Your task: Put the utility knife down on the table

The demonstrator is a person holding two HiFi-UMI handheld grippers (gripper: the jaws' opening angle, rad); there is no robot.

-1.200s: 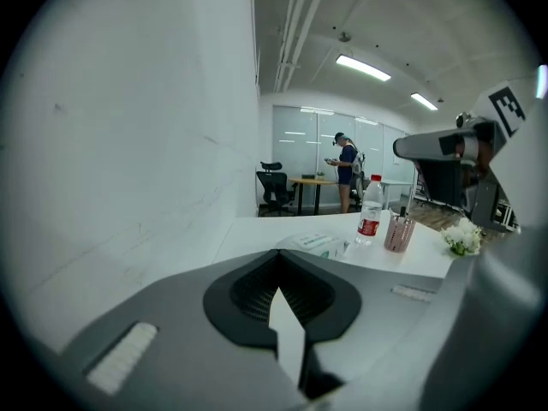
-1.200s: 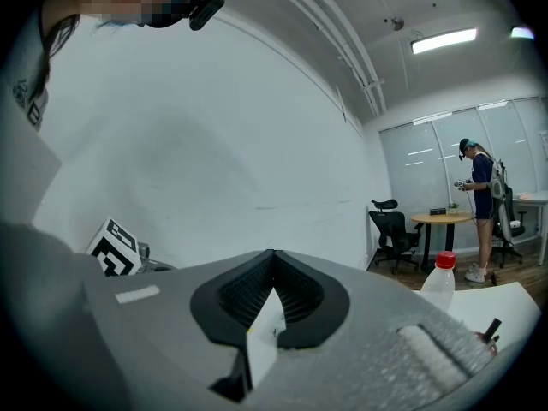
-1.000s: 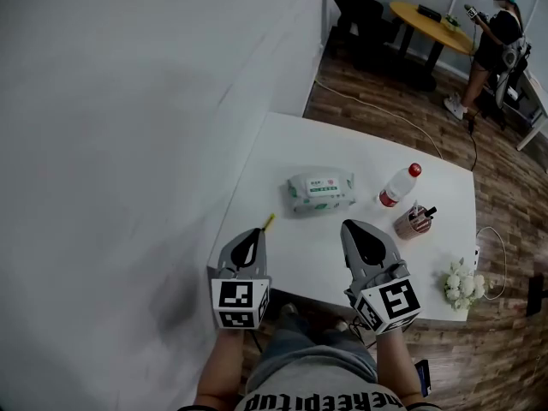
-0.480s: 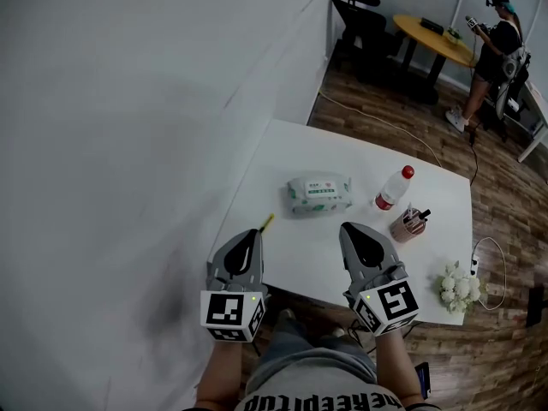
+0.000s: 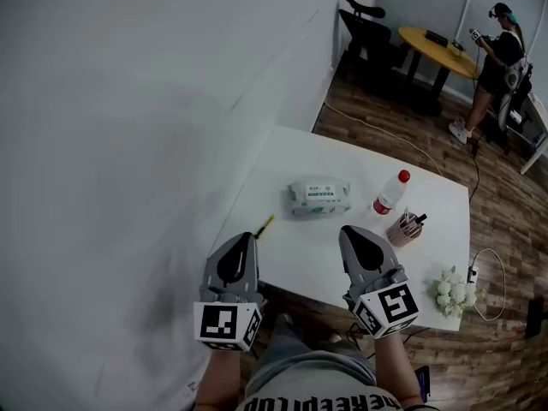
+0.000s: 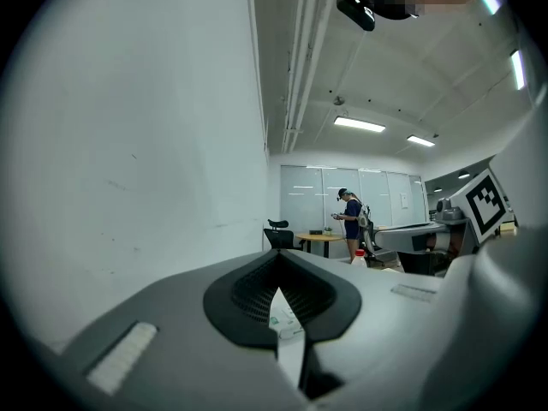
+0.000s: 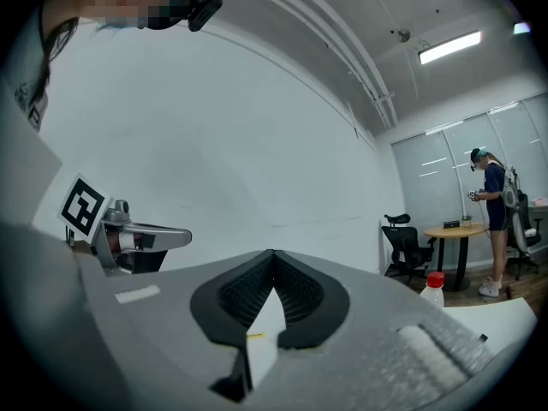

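Observation:
The utility knife [image 5: 264, 225], slim and yellow, lies on the white table [image 5: 360, 157] near its left edge. Nothing holds it. My left gripper [image 5: 245, 238] hovers just to the near side of the knife, jaws shut and empty. My right gripper [image 5: 349, 230] hangs over the table's near edge, also shut with nothing in it. In the right gripper view a bit of the yellow knife [image 7: 255, 335] shows through the slit under the closed tips of the right gripper [image 7: 272, 252]. The left gripper [image 6: 278, 253] points over the table in its own view.
A pack of wet wipes [image 5: 318, 198], a red-capped bottle [image 5: 390, 193], a cup of pens [image 5: 405, 228] and white flowers [image 5: 452, 291] sit on the table. A wall runs along the left. Far back are a chair [image 5: 368, 32], a yellow round table [image 5: 437, 43] and a person [image 5: 498, 54].
Both grippers have drawn back a little toward my body, the left one more. The knife has stayed on the table.

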